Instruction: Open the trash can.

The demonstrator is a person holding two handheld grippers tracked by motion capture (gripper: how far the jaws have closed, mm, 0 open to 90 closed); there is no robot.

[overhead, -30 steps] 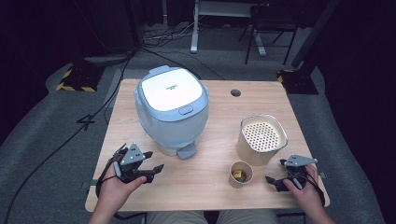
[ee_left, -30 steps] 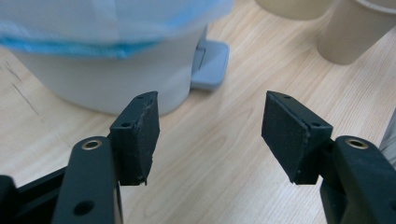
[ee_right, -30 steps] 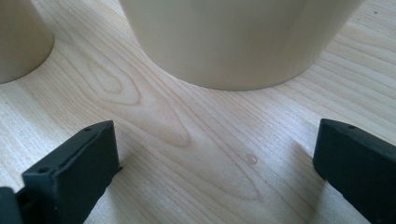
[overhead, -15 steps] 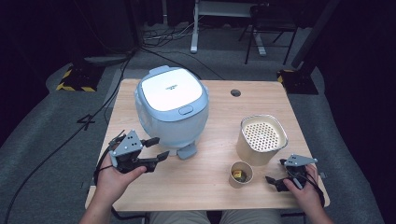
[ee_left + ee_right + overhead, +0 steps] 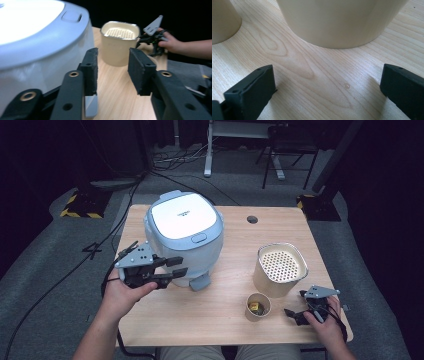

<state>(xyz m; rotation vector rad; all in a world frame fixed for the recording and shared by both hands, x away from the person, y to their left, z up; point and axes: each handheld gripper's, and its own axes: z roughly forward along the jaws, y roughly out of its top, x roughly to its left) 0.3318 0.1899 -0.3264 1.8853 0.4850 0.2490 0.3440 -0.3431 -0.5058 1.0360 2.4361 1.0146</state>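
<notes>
Cooker (image 5: 184, 237) sits on the left half of the tabletop (image 5: 225, 315), lid down, latch button (image 5: 198, 239) on the front edge facing the person. Left tongs (image 5: 176, 268) hang just in front of its lower front, beside the little grey tab (image 5: 200, 282) at the base. Their jaws have just been closing but nothing sits between them; in the left gripper view there's a clear gap with only wood behind it. So not gripping anything yet, half-open I'd say.

My guess is the lid is the target. If so, narrow jaws make sense: poke the latch with one tip rather than trying to pinch the smooth round body, which would just slip. Come up to the button squarely and press straight in, and watch that the cooker doesn't slide backward.

Right tongs (image 5: 296, 314) rest wide open on the tabletop near the front right, empty, facing the perforated tub (image 5: 280, 268), with the small cup (image 5: 258, 305) just left of them. They could brace the cooker if it scoots.
</notes>
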